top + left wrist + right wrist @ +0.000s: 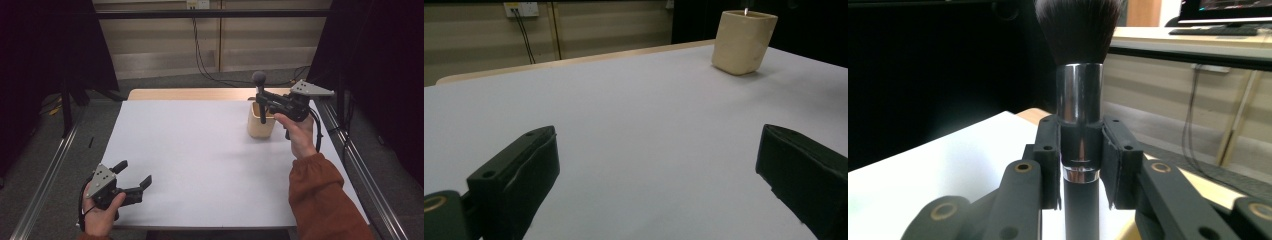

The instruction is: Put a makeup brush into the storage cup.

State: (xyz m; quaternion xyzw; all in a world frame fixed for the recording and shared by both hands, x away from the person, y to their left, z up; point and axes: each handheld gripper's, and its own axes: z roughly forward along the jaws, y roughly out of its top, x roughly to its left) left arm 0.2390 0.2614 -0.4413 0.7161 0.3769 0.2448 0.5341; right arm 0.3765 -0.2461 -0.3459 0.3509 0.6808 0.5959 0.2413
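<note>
Gripping a makeup brush [260,95] by its shiny metal collar, the right tongs [262,99] hold it upright above a cream-coloured cup [261,122] at the far right of the desk [200,150]. In the right gripper view the two black pads press on either side of the brush's [1079,100] silver ferrule, with the dark bristle head above them and the dark handle running down between the arms. From the high view the handle's lower end reaches down to the cup's mouth; whether it is inside the rim or just above it I cannot tell. The cup stands near the desk's right edge, just in front of the bare wooden strip at the back.

The left tongs [133,174] rest at the near left corner of the desk, jaws spread wide with nothing between them. In the left gripper view the cup [743,42] sits well apart across the bare white surface. Cables hang down the wall [200,45] behind the desk.
</note>
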